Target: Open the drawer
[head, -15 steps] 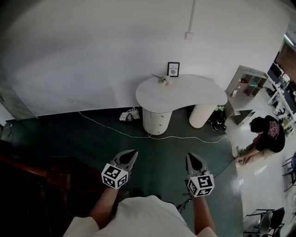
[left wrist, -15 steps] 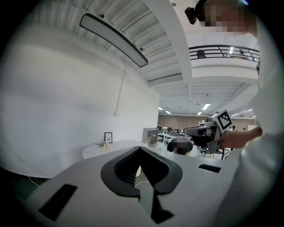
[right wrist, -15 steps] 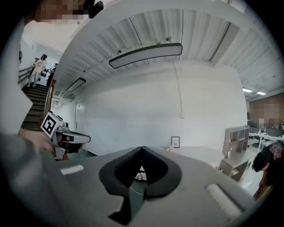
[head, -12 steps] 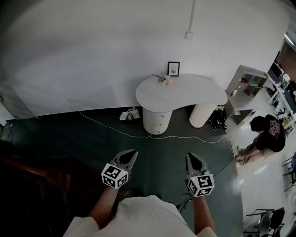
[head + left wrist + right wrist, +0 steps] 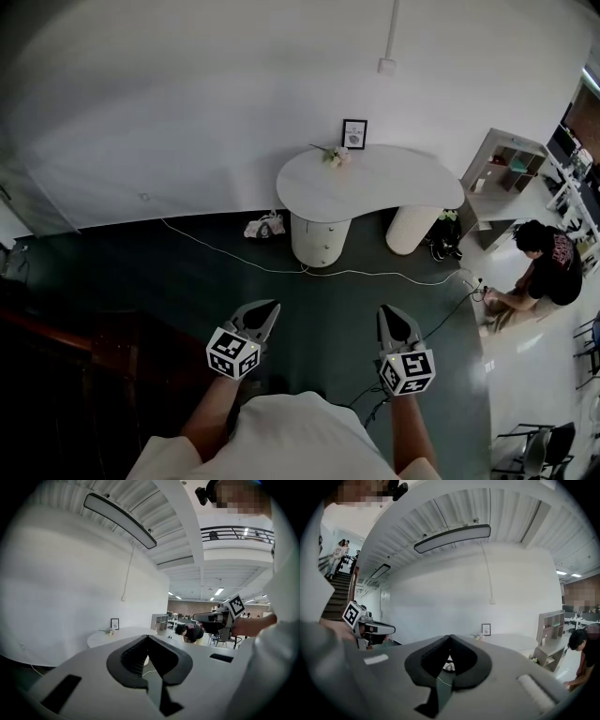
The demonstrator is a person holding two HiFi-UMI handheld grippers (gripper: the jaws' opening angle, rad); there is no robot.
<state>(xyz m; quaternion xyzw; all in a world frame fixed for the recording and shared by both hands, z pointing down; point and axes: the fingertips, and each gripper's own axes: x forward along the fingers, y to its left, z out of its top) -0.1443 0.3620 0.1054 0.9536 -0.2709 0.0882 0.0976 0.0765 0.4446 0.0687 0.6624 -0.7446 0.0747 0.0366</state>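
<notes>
A white kidney-shaped table point(image 5: 375, 183) stands by the far wall on two round pedestals. The left pedestal point(image 5: 319, 242) seems to have drawer fronts, too small to be sure. Both grippers hang well short of it over the dark floor, pointing toward it. My left gripper point(image 5: 267, 307) has its jaws together with nothing between them, and their tips meet in the left gripper view point(image 5: 147, 637). My right gripper point(image 5: 392, 312) is likewise shut and empty, and its tips meet in the right gripper view point(image 5: 450, 637).
A small framed picture point(image 5: 354, 134) and flowers point(image 5: 333, 157) sit on the table. A white cable point(image 5: 375, 275) runs across the floor before the pedestals, with a bag point(image 5: 265, 226) left of them. At right are a white shelf unit point(image 5: 506, 164) and a crouching person point(image 5: 544, 267). Dark wooden furniture point(image 5: 84, 366) lies at left.
The crouching person at the right has shifted and leaned further over. The view has moved slightly. Both grippers keep their places and stay shut.
</notes>
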